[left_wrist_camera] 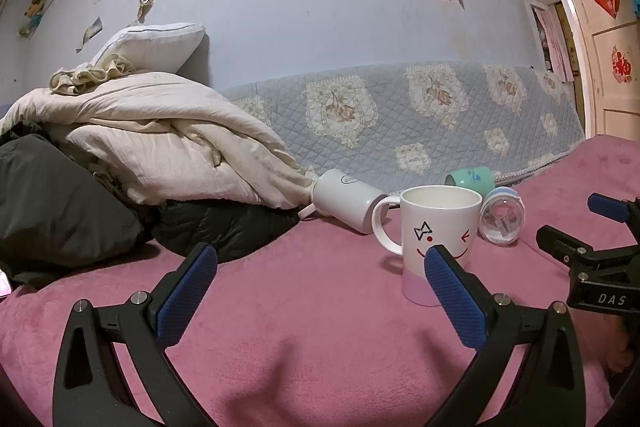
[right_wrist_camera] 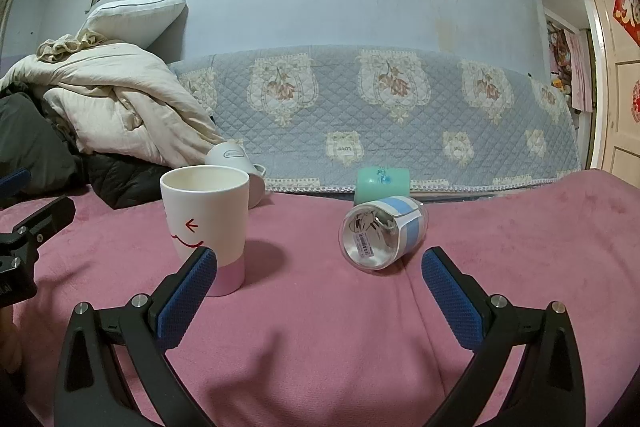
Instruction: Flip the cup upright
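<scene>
A white mug with a smiley face and pink base (left_wrist_camera: pixel 436 239) (right_wrist_camera: pixel 206 223) stands upright on the pink blanket. A clear cup with a blue band (right_wrist_camera: pixel 380 233) (left_wrist_camera: pixel 502 215) lies on its side to its right. A white mug (left_wrist_camera: pixel 346 201) (right_wrist_camera: pixel 236 163) lies on its side behind, and a green cup (left_wrist_camera: pixel 470 179) (right_wrist_camera: pixel 382 183) lies at the back. My left gripper (left_wrist_camera: pixel 320 271) is open, its right finger in front of the smiley mug. My right gripper (right_wrist_camera: pixel 320 271) is open and empty, in front of the clear cup.
A heap of cream bedding (left_wrist_camera: pixel 160 139) and dark clothing (left_wrist_camera: pixel 60 211) sits at the left. A quilted floral cover (right_wrist_camera: pixel 380 107) hangs against the wall behind the cups. The right gripper also shows in the left wrist view (left_wrist_camera: pixel 592 251) at the right edge.
</scene>
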Demonstrator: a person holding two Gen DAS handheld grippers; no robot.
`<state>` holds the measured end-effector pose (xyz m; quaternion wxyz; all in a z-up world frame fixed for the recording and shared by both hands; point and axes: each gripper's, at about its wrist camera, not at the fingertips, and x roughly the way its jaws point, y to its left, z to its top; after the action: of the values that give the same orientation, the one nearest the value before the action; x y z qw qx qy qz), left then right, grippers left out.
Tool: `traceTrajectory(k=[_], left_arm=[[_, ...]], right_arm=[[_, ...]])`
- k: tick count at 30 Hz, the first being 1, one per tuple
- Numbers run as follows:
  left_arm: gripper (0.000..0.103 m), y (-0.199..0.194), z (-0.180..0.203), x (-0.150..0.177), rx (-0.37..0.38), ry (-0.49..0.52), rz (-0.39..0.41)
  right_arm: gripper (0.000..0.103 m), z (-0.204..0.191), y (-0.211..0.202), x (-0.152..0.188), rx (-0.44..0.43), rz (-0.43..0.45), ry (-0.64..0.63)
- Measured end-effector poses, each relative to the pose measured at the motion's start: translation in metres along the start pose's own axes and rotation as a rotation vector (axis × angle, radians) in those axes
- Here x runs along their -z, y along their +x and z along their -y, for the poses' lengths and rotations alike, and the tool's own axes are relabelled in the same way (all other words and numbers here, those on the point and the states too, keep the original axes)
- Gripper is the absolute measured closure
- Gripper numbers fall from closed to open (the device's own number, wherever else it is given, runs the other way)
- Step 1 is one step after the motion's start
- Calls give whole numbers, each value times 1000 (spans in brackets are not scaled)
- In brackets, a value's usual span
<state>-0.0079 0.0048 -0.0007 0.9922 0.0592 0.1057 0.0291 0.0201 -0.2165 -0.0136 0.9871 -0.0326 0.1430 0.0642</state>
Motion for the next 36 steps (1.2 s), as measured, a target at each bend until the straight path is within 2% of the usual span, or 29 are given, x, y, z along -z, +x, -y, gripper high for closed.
traceTrajectory(k=[36], left_arm=[[0,3,-2,2,0,6,-8]], right_arm=[[0,0,2,1,-1,-6,3]])
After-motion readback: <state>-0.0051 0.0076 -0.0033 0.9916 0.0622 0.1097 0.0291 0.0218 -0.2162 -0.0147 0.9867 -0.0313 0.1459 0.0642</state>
